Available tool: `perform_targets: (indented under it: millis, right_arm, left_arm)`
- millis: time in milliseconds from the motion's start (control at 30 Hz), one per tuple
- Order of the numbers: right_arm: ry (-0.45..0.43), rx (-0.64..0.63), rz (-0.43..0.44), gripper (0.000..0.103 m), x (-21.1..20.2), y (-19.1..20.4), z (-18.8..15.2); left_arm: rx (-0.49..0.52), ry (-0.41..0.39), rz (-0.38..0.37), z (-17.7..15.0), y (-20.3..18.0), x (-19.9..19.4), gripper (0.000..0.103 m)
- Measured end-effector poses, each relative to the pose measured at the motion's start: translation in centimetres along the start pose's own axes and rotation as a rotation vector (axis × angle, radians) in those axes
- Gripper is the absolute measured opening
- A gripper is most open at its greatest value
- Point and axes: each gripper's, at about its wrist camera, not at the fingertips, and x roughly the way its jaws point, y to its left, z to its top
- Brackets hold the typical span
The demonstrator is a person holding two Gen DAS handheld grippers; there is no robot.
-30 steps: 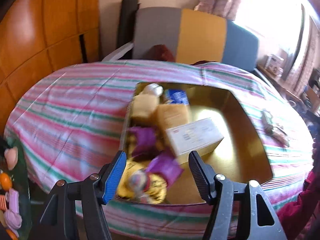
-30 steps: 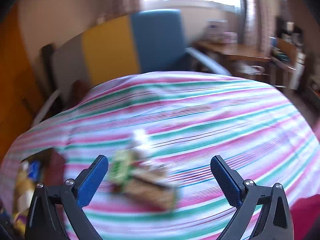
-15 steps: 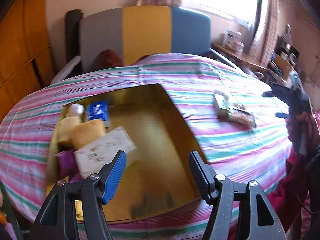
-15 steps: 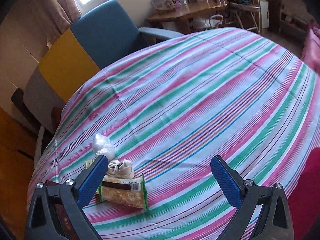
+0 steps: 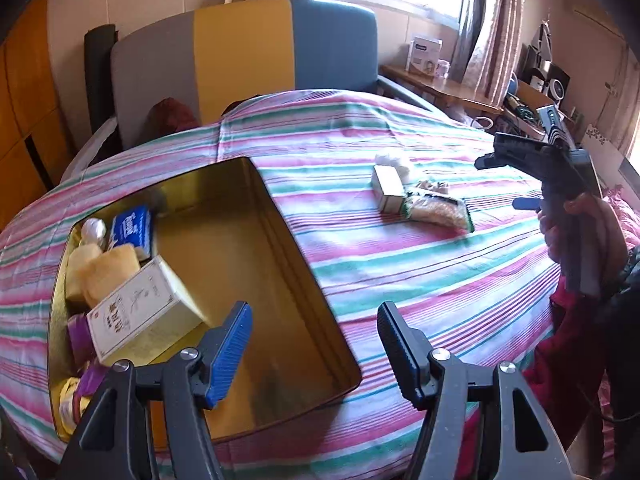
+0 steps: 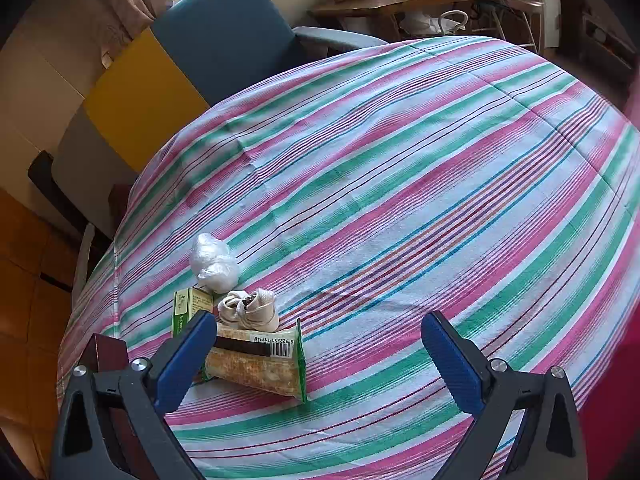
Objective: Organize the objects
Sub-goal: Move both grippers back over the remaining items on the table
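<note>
Gold tin (image 5: 312, 280) half-filled; both claws gape empty. Right claw (image 6: 320, 344) probably takes the snack pack (image 6: 256, 368) beside it next.

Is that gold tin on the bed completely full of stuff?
No, the gold tin holds items only along its left side; the rest of its floor is bare.

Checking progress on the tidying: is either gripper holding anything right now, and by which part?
Nothing is held. The left gripper and right gripper both stand open and empty.
</note>
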Motion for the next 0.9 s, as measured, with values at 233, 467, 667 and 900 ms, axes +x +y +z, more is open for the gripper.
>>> perform_targets:
  millis: [233, 467, 667, 900]
  right_arm:
    - [0.003, 0.009, 0.006, 0.103, -0.1, -0.2, 0.2]
    - [0.003, 0.018, 0.02, 0.103, -0.3, -0.3, 0.1]
    - [0.004, 0.022, 0.03, 0.103, -0.4, -0.3, 0.1]
    - [0.004, 0.033, 0.044, 0.103, -0.6, -0.4, 0.2]
  left_arm:
    - [0.019, 0.019, -0.023, 0.6, -1.4, 1.0, 0.065]
    - [0.029, 0.028, -0.039, 1.6, -2.2, 1.8, 0.065]
    - [0.039, 0.03, -0.047, 2.9, -3.1, 2.5, 0.065]
    - [0.054, 0.044, -0.076, 4.9, -4.5, 4.1, 0.065]
